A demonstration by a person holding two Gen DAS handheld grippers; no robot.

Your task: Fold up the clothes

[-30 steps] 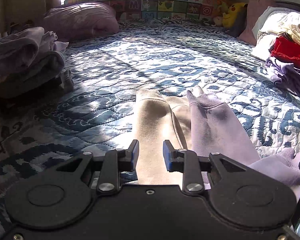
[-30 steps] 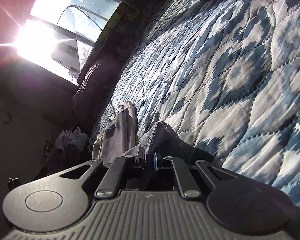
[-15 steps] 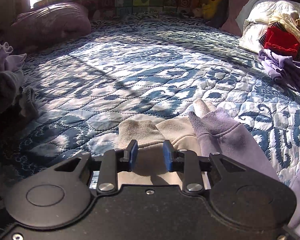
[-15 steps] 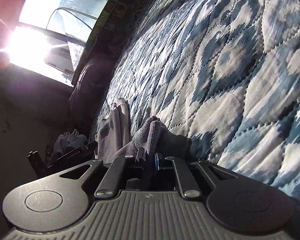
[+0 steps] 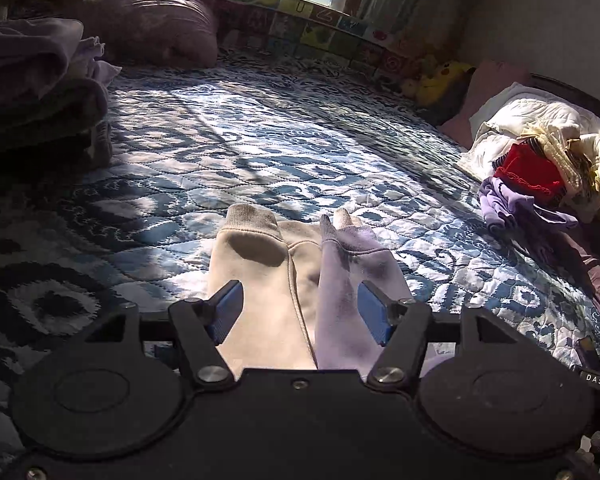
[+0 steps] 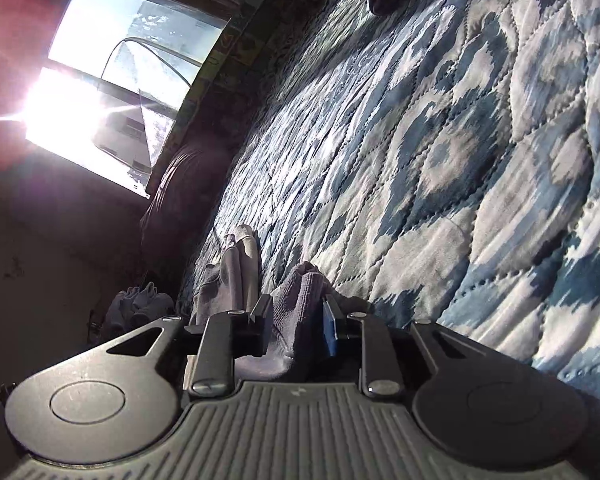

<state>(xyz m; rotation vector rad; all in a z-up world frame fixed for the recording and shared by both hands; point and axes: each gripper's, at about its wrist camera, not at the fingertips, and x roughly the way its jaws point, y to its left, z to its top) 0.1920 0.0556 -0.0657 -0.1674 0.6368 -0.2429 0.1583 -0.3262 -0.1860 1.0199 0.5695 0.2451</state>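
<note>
A two-tone garment lies flat on the blue quilted bed (image 5: pixel 260 132), with a beige half (image 5: pixel 256 280) and a lavender half (image 5: pixel 356 264) side by side, ribbed cuffs pointing away. My left gripper (image 5: pixel 300 314) hovers over its near part, jaws spread wide, blue pads on either side of the cloth and gripping nothing. In the right wrist view, my right gripper (image 6: pixel 294 322) sits low on the bed, tilted sideways. A lavender ribbed cuff (image 6: pixel 300 300) bunches in the gap between its parted fingers. The rest of the garment (image 6: pixel 236 272) stretches beyond.
A loose pile of clothes (image 5: pixel 532 172) in red, cream and purple sits at the bed's right. Stacked folded clothes (image 5: pixel 32 80) stand at the left. A purple pillow (image 5: pixel 156 28) and a yellow plush toy (image 5: pixel 440 80) line the far edge under the window.
My left gripper's jaws spread from a narrow gap to wide open and it drew back over the garment. My right gripper's fingers, shut tight on the lavender cloth, have parted.
</note>
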